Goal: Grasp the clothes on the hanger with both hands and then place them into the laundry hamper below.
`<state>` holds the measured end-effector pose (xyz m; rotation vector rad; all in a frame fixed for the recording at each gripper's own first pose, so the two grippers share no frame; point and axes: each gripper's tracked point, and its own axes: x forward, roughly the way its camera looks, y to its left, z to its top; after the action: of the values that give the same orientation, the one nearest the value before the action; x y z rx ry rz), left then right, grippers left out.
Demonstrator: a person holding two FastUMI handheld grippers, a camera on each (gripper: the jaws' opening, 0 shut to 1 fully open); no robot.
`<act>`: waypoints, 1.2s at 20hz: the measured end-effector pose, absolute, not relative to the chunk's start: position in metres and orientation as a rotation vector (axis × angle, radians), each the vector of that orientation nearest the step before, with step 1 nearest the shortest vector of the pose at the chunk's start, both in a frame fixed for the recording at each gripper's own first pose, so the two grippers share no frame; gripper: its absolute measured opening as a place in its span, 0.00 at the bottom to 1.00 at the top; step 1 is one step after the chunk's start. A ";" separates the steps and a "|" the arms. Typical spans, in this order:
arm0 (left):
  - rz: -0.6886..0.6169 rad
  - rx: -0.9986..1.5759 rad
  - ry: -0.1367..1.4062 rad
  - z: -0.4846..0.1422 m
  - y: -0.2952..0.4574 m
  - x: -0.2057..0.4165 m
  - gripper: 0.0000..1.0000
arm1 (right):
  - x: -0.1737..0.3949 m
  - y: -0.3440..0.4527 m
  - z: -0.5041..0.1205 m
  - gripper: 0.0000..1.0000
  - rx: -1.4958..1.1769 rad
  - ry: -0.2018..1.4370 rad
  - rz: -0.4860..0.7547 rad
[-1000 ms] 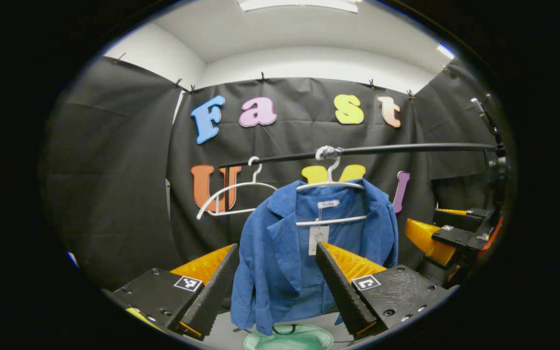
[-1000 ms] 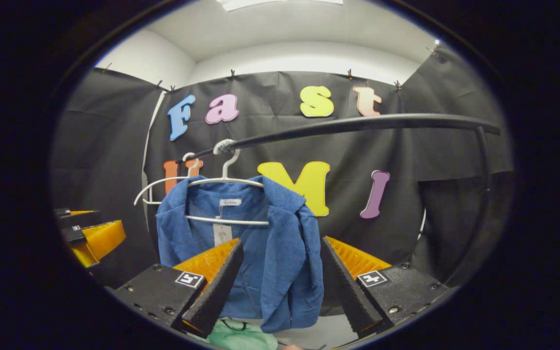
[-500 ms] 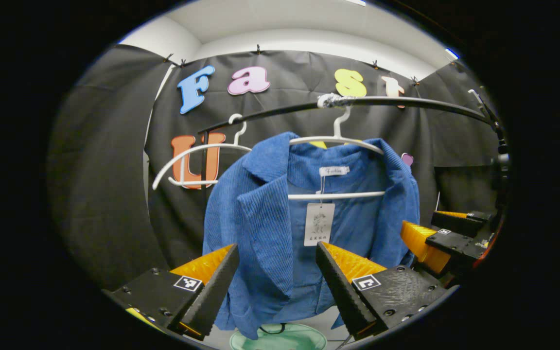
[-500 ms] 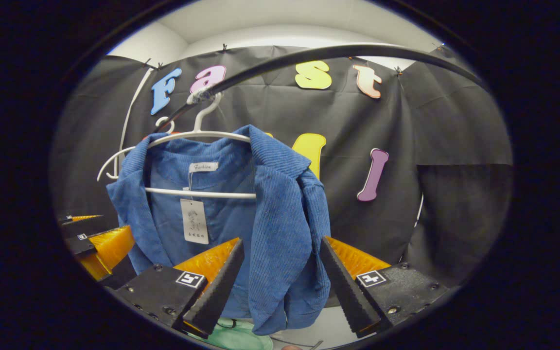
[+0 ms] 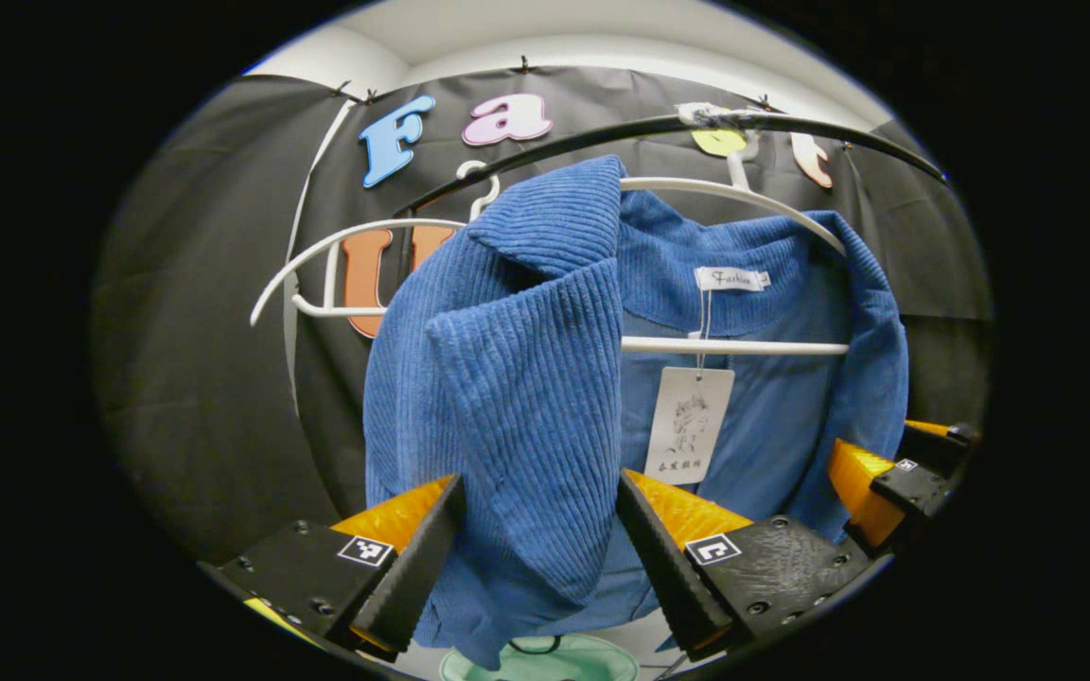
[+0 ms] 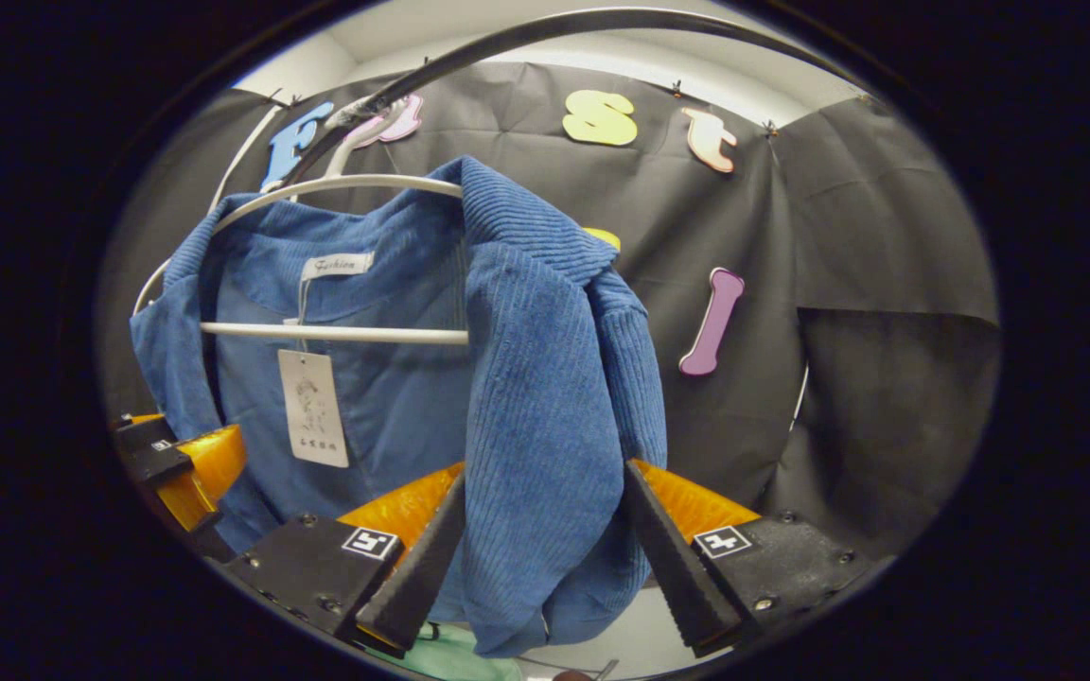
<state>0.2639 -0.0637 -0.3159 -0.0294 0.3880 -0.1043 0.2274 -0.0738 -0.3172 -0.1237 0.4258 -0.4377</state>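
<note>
Both my grippers are standing wide open, and neither is pressing on anything. Between the fingers of my left gripper (image 5: 534, 558) a front panel of the blue corduroy jacket (image 5: 517, 378) is hanging down, the cloth lying in the gap and brushing close to the inner pads, though I cannot tell whether it is actually touching them. My right gripper (image 6: 537, 556) is framing the other front panel of the jacket (image 6: 545, 397) in the same way, with the ribbed lapel falling straight between its two ridged fingers.

I am seeing the jacket draped on a white hanger (image 5: 734, 346), which is hooking over a black rail (image 5: 602, 132) up near the top. A paper tag (image 5: 689, 426) is dangling from the collar label on a thin string, inside the open front. A second white hanger (image 5: 337, 274) is hanging bare on the same rail, just beside the jacket.

Off at the edge of the left gripper view, my right gripper (image 5: 895, 478) is showing beside the jacket's far side. Below the hem, a sliver of the pale green laundry hamper (image 5: 554, 662) is peeking out, sitting directly under the jacket.
</note>
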 end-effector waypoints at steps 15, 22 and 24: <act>-0.137 -0.020 0.392 -0.313 -0.065 0.275 0.04 | 0.231 -0.100 -0.304 0.14 -0.227 0.374 -0.479; -0.096 0.065 0.328 -0.274 -0.048 0.270 0.09 | 0.223 -0.118 -0.276 0.10 -0.281 0.350 -0.526; -0.088 0.076 0.302 -0.259 -0.043 0.269 0.09 | 0.222 -0.119 -0.266 0.10 -0.295 0.329 -0.528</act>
<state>0.2692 -0.0434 -0.2585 0.0760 0.3015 -0.0879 0.2220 -0.1194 -0.2657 -0.2953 0.3290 -0.5285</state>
